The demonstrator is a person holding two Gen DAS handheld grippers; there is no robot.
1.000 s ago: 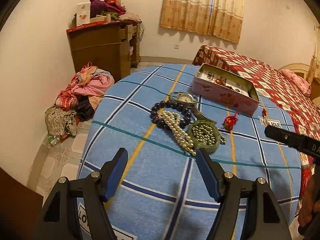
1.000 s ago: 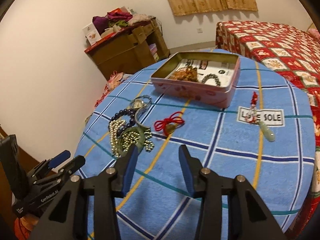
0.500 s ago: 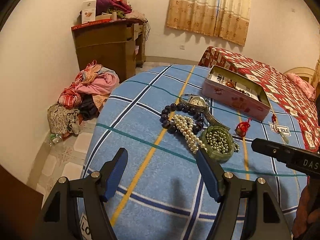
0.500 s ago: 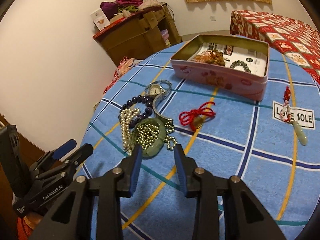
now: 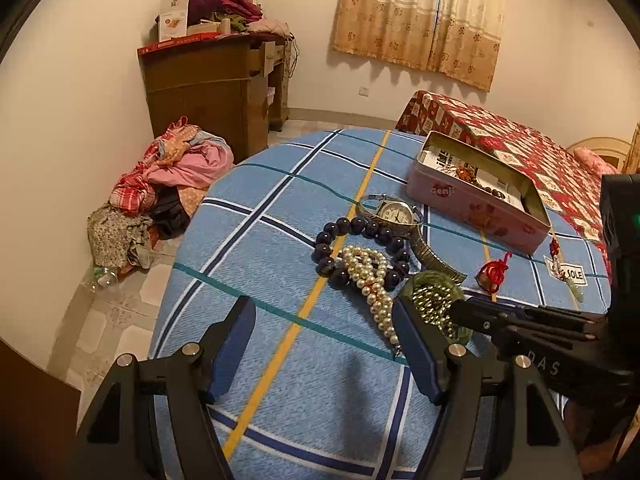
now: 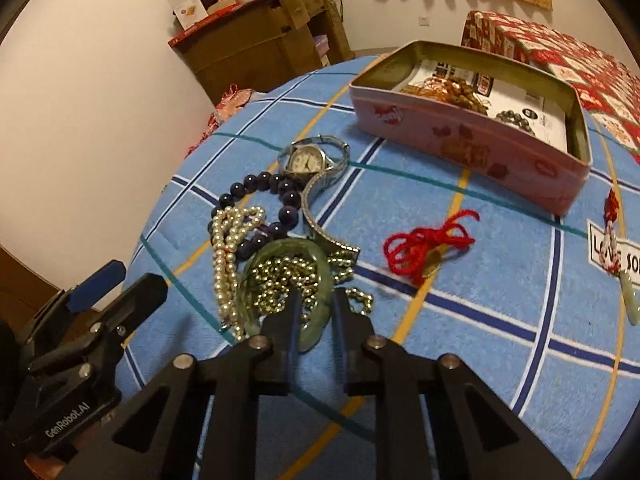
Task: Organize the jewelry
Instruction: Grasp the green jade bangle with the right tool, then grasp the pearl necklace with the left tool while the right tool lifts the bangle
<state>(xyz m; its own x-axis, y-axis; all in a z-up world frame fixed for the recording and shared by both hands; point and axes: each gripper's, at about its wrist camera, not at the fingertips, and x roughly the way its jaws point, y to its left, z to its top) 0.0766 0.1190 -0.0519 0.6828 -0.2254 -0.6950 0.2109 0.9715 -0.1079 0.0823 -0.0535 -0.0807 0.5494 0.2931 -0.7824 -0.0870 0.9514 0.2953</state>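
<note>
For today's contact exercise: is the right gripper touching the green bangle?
Touching. The right wrist view shows the right gripper shut on the green bangle's near rim.

The blue checked cloth looks like matt, nubbly terry. On it lie a translucent, glossy green bangle, lustrous pearl strands, a shiny metal wristwatch, red yarn cord and a painted pink tin.

A jade bangle lies flat on the blue checked bench, gold beads heaped inside it. Pearls and a dark bead bracelet overlap at its left; a steel watch lies just beyond. A red cord lies apart to the right, near a jade pendant. The pink tin, open, holds beads.
</note>
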